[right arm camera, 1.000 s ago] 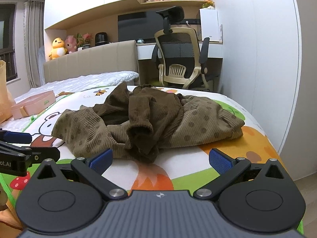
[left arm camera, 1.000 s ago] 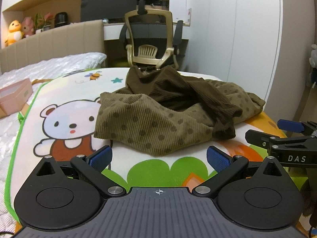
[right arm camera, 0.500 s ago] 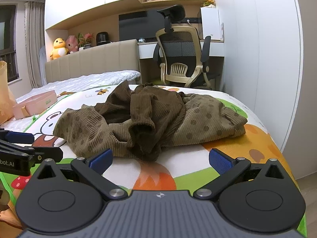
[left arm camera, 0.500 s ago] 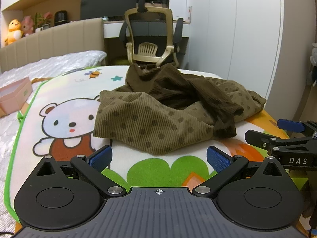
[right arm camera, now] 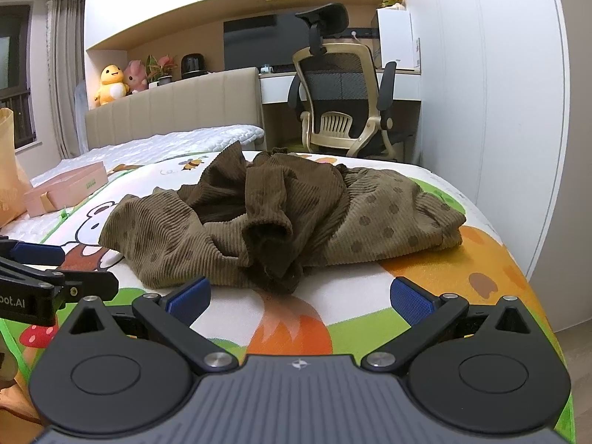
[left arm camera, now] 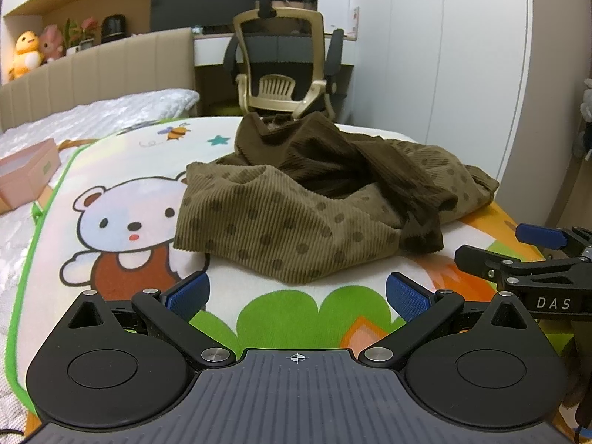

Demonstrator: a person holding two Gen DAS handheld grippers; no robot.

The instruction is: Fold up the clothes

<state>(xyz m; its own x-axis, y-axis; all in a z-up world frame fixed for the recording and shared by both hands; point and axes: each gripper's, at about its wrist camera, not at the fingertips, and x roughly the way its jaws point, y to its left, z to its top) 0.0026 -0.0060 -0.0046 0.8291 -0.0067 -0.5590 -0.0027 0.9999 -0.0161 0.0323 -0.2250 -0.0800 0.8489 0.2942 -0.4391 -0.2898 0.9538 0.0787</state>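
Left gripper [left arm camera: 296, 292] and right gripper [right arm camera: 299, 296]: jaws spread, empty. Brown garment [left arm camera: 314, 199] lies crumpled just ahead of both on the cartoon mat [left arm camera: 122, 170]. Only the right view shows its cuff opening [right arm camera: 268, 233]; folds hide its layout.

"DAS" on right hand-held gripper [left arm camera: 547, 255]; "oot.AI" on left hand-held gripper [right arm camera: 44, 273].

Left tongs [left arm camera: 296, 292] and right tongs [right arm camera: 299, 296] sit level side by side, jaws spread wide, gripping nothing
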